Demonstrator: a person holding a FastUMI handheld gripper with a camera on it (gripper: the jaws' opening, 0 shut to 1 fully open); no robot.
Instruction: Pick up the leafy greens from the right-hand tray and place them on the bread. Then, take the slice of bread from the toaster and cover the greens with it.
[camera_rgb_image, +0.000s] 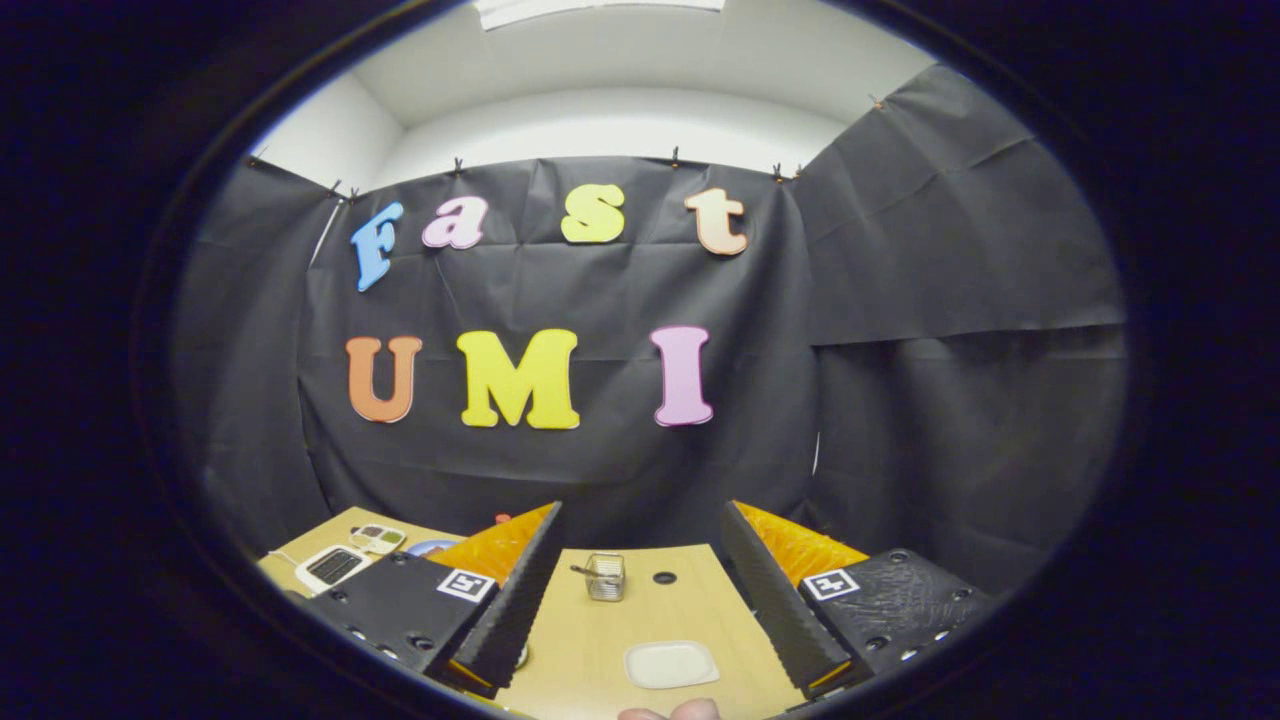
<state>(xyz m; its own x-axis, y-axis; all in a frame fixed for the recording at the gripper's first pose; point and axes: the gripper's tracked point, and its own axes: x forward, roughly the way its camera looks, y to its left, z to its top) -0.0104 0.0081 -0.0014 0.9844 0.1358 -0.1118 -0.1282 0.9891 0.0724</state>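
wire basket (605, 577) behind tray (671, 664), on table (690, 600)

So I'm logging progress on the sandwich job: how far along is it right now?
Nothing looks done yet. The gripper is open and empty above the wooden table. Between its fingers lie a white tray and, beyond it, a small wire rack; I can't make out greens or bread on either. Picking the greens, placing them and covering them with bread all remain.
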